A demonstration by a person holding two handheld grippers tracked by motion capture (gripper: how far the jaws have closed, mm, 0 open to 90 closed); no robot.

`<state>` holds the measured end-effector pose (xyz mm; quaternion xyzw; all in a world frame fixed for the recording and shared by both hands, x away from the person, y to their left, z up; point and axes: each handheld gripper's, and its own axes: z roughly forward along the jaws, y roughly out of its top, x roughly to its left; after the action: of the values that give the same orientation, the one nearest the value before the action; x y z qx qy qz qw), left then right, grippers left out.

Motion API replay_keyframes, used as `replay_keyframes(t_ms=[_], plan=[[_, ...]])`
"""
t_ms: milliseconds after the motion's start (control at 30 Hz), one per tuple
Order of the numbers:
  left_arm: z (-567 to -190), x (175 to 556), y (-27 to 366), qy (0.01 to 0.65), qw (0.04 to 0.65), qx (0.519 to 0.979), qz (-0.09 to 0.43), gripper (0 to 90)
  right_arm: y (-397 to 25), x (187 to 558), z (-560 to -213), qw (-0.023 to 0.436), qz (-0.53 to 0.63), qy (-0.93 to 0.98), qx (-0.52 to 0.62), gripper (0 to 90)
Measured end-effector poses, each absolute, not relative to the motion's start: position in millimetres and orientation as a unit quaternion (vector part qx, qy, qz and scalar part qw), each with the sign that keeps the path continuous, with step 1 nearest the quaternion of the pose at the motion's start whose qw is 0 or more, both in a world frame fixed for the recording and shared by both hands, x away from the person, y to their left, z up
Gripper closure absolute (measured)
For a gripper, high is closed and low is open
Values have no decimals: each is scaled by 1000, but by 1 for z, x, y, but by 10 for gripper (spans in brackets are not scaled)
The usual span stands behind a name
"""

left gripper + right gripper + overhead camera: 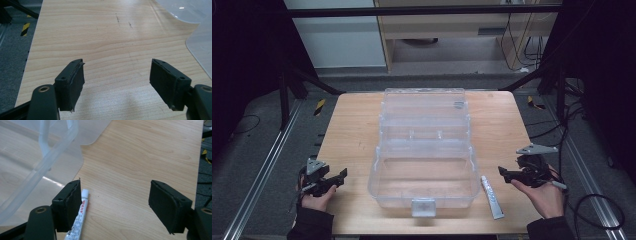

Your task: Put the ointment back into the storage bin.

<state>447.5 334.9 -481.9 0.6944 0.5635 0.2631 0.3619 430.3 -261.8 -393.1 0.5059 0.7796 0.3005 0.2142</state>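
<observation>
Wooden table [357, 135] carries a clear plastic case [424, 150] at its centre in the high view, lid swung open toward 12 o'clock, latch [423, 206] at the near wall. A small white tube [492, 196] lies flat on the wood just beside the case's near right corner, at about 4 o'clock from the case, its length running roughly 11 to 5 o'clock. The left gripper [341, 176] sits at 8 o'clock from the case, held in a hand [318, 196], jaws pointing toward the case. The right gripper [503, 172] sits at 4 o'clock from the case, held in the other hand [544, 196], jaws pointing inward, near the tube but apart from it.

Left gripper view: the left gripper [117, 82] has its jaws spread wide over bare wood, nothing between them. The case's clear edge [200, 47] shows at 2 o'clock, well clear of the jaws.

Right gripper view: the right gripper [115, 205] also has its jaws spread wide and empty. The tube [79, 220] lies at 7 o'clock, close along the inner face of the left-hand jaw, cap end toward 12 o'clock; contact cannot be determined. The case wall [40, 165] occupies 10 o'clock.
</observation>
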Motion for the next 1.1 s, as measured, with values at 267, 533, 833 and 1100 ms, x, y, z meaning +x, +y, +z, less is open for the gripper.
replay_keyframes(t_ms=[267, 533, 833, 1100], plan=[[-482, 448, 335, 563, 358, 697, 262, 281, -253, 431, -390, 179, 282, 797, 503, 353], [-483, 448, 333, 560, 355, 702, 260, 286, -242, 434, -394, 147, 254, 817, 497, 416], [-483, 448, 333, 558, 352, 706, 257, 294, -231, 438, -407, 117, 223, 828, 501, 491], [-483, 448, 333, 558, 351, 707, 257, 297, -223, 441, -414, 98, 196, 836, 504, 549]])
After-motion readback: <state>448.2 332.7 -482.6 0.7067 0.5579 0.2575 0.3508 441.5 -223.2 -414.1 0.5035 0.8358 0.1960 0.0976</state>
